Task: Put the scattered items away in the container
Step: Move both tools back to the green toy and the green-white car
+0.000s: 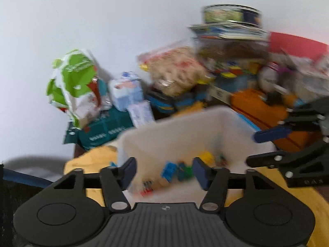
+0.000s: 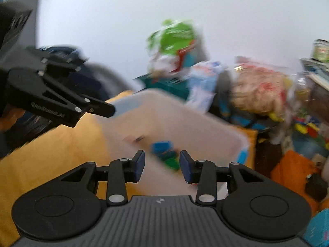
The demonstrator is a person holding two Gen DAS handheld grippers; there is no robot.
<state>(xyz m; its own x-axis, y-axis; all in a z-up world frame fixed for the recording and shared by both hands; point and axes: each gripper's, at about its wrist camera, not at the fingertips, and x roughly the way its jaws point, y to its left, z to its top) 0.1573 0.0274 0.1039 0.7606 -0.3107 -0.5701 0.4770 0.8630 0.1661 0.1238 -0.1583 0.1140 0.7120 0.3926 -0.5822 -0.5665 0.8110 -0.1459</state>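
A translucent white plastic container [image 1: 185,127] stands on a yellow cloth [image 1: 96,160]; it also shows in the right wrist view [image 2: 185,119]. Inside it lie several small toy bricks, blue [image 1: 169,169], green [image 1: 186,171] and yellow [image 1: 206,157], seen too in the right wrist view [image 2: 162,147]. My left gripper [image 1: 164,170] is open and empty, just above the container's near side. My right gripper [image 2: 162,165] is open and empty over the container; it shows at the right of the left wrist view [image 1: 261,148]. Both views are blurred.
Behind the container is a cluttered pile: a green and white bag [image 1: 72,86], a white and blue pack [image 1: 125,90], a clear bag of pale pieces [image 1: 176,72], stacked books and a tin [image 1: 230,24], and an orange case [image 1: 259,107]. A white wall rises behind.
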